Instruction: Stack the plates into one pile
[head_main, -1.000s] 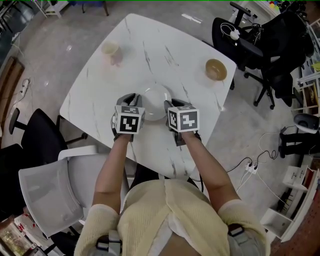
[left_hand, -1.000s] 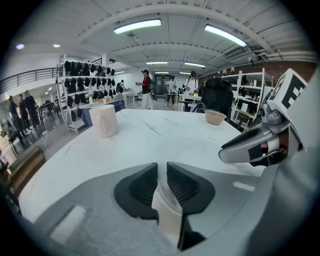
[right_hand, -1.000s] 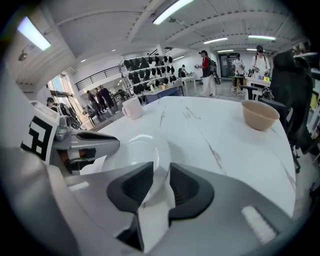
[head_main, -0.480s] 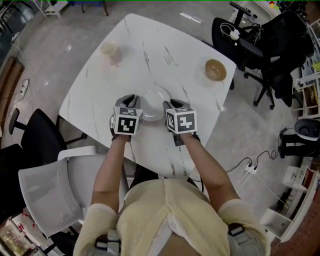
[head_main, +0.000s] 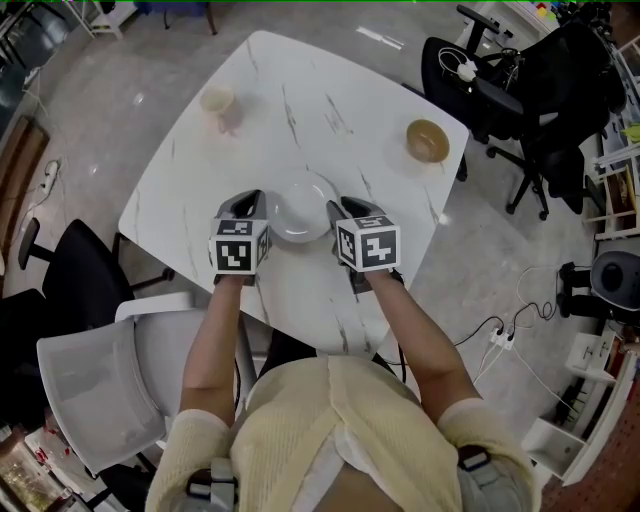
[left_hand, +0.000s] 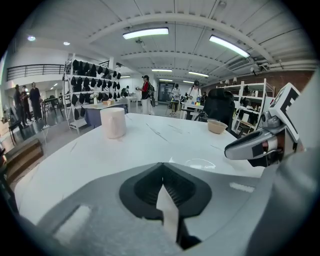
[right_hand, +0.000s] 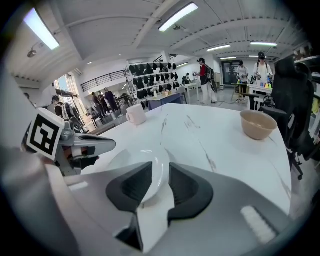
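Marble table (head_main: 330, 100): left gripper (left_hand: 161, 174) closed, right gripper (right_hand: 160, 175) wide around plate (head_main: 298, 214).

The plate (head_main: 298, 213) lies on the table (head_main: 330, 110), in the middle of the near side. The left gripper (head_main: 251, 203) is just left of it. The right gripper (head_main: 340, 210) is at its right edge. The cup (head_main: 218, 100) stands far left, and the bowl (head_main: 427, 140) far right.
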